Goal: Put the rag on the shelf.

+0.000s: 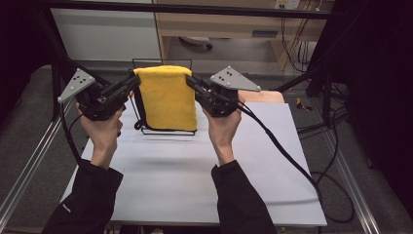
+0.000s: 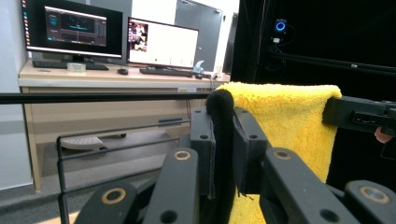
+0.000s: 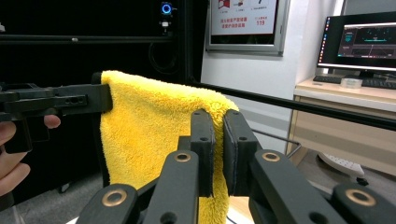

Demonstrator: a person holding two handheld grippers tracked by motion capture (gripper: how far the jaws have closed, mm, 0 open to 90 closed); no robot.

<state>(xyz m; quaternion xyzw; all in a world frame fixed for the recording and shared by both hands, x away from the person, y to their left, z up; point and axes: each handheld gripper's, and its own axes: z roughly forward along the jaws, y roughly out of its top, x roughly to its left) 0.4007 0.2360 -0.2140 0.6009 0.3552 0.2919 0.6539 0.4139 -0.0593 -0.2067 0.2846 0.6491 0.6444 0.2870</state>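
A yellow fluffy towel (image 1: pixel 168 97) with a black hem hangs spread out above the white table (image 1: pixel 195 170). My left gripper (image 1: pixel 134 80) is shut on its upper left corner. In the left gripper view my jaws (image 2: pixel 224 126) pinch the black hem and the towel (image 2: pixel 285 121) stretches away to the right gripper (image 2: pixel 359 114). My right gripper (image 1: pixel 191 80) is shut on the upper right corner. The right gripper view has my jaws (image 3: pixel 218 140) closed on the towel (image 3: pixel 149 126), with the left gripper (image 3: pixel 70 100) at the far corner.
A black wire rack (image 1: pixel 160 60) stands just behind the towel, its base (image 1: pixel 165 131) on the table. A wooden board (image 1: pixel 265 96) lies at the table's far right. The right gripper's cable (image 1: pixel 292 161) trails across the table's right side. A desk with monitors (image 2: pixel 74 28) lies beyond.
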